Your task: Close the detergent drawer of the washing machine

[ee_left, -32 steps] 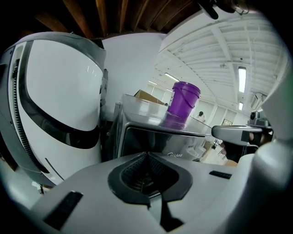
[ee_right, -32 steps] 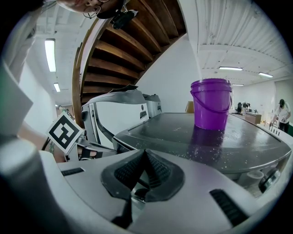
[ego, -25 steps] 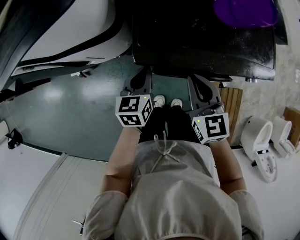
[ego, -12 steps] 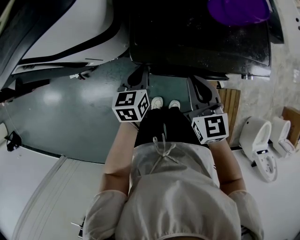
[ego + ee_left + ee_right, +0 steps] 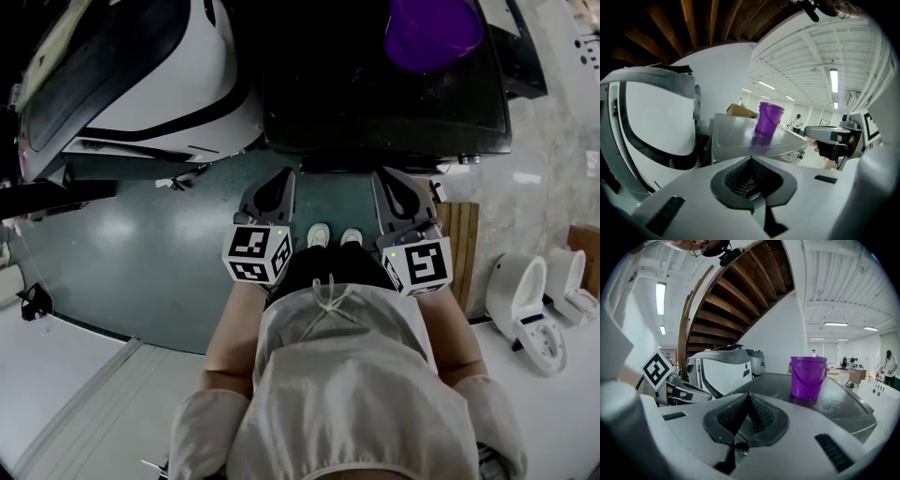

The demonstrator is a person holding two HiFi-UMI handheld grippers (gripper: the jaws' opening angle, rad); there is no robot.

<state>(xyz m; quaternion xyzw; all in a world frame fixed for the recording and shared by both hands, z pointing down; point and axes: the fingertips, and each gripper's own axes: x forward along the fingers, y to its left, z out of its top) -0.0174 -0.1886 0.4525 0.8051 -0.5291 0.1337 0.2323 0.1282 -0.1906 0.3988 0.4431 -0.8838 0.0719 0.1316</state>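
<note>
Your left gripper (image 5: 283,175) drops back level with right gripper (image 5: 387,176); fingers (image 5: 735,178) closed, empty, short of washer (image 5: 375,103).

A purple bucket (image 5: 433,28) (upright) stands well apart from white toilets (image 5: 518,292).

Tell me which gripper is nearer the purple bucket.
Right. The right gripper sits almost straight below the purple bucket in the head view; the left gripper lies farther off to its left.

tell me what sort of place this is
Likely a big showroom or test hall, not a home: two toilets stand on the floor, a purple bucket sits on a dark-topped machine, and ceiling strip lights run down a long open room.
</note>
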